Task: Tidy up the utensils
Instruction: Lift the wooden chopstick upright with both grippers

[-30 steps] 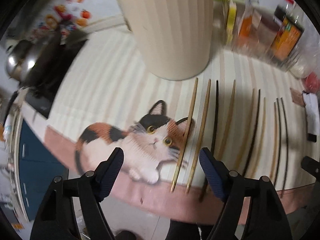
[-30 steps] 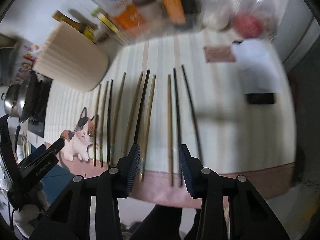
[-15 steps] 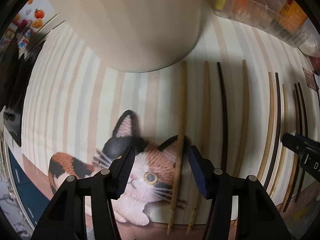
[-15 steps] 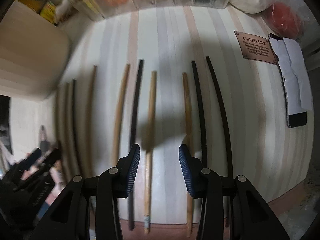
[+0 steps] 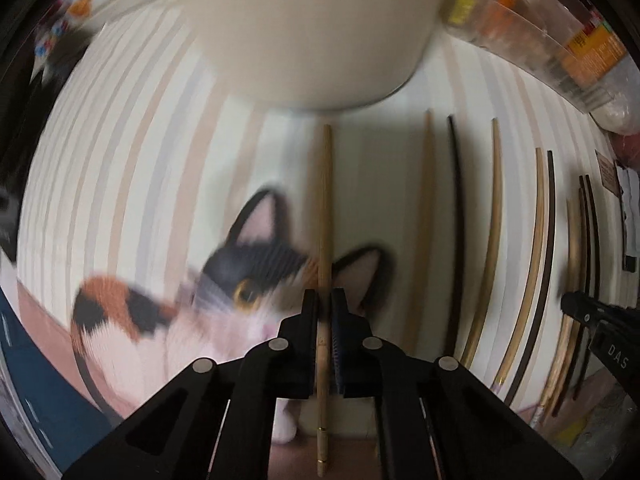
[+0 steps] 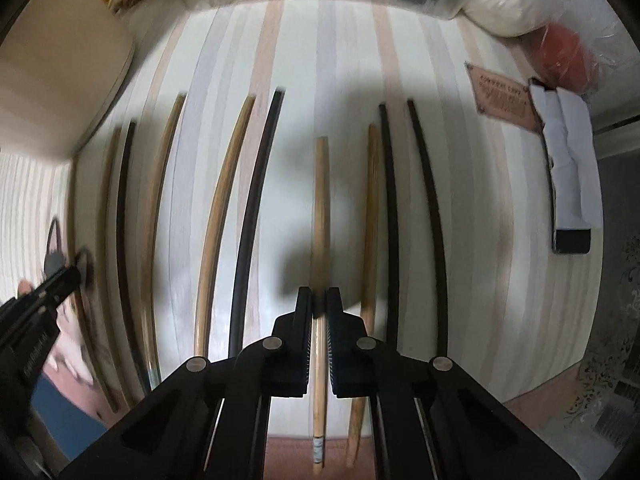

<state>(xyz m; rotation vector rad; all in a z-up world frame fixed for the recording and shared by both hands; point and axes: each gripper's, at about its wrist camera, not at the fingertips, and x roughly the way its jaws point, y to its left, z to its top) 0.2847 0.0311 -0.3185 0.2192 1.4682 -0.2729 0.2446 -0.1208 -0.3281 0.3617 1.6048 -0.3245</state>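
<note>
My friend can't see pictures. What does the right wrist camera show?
The right gripper is closing on a light wooden chopstick on a striped tablecloth. More light and black chopsticks lie in a row either side.

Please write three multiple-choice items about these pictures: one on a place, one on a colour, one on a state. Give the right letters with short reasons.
1. Where does the beige container stand in the left wrist view?
A. beyond the far ends of the chopsticks
B. on the cat picture
C. between the fingers

2. What colour is the chopstick between the right gripper fingers?
A. black
B. light wood
C. red

3. What is the left gripper doing?
A. standing wide open
B. gripping a light chopstick
C. holding a spoon

Answers: 1 A, it fills the top of the view above the sticks. 2 B, black ones lie beside it. 3 B, the pads pinch the stick.
</note>
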